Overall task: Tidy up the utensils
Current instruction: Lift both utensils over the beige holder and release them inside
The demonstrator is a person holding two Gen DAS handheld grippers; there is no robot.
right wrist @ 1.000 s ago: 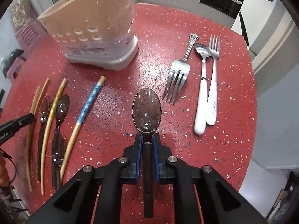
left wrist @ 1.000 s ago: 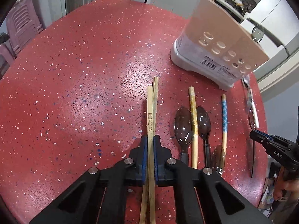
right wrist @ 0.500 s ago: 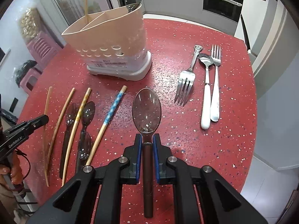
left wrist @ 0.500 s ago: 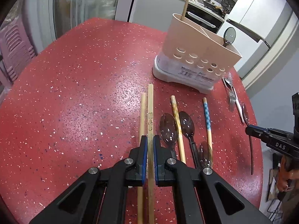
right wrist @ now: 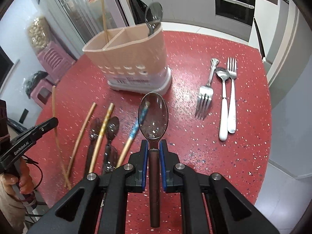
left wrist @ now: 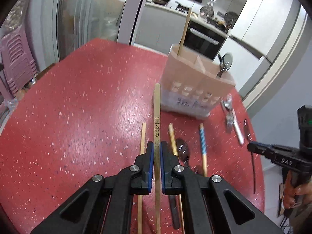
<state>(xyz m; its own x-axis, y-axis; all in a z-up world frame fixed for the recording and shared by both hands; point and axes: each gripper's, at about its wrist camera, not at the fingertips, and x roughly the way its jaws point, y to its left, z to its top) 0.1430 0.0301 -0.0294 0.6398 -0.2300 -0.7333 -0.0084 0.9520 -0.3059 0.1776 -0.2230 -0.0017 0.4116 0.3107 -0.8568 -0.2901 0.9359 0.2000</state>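
Nearest the lens, the left gripper (left wrist: pixel 155 152) is clamped on a printed wooden chopstick (left wrist: pixel 157 120), and the right gripper (right wrist: pixel 154 148) is closed on the handle of a smoky translucent spoon (right wrist: pixel 153 115). Within the last second both have come up off the red speckled table (right wrist: pixel 224 175): the chopstick, which lay alongside its twin, now stands clear above it and points toward the beige utensil caddy (right wrist: pixel 134 58). The twin chopstick (left wrist: pixel 143 136) stays flat on the table, on the near side of the caddy. Beside it, also short of the caddy, lie a yellow patterned chopstick (right wrist: pixel 103 130), two dark plastic spoons (right wrist: pixel 112 128) and a blue patterned chopstick (right wrist: pixel 132 134). To the right of the caddy rest a steel fork (right wrist: pixel 204 101), a white-handled spoon (right wrist: pixel 224 117) and a white-handled fork (right wrist: pixel 232 107). Farther back, the caddy already holds one upright chopstick in its left compartment and a dark spoon in its right. The pickups look complete; the likely next step is to carry each piece over its matching compartment, with much cutlery left to sort
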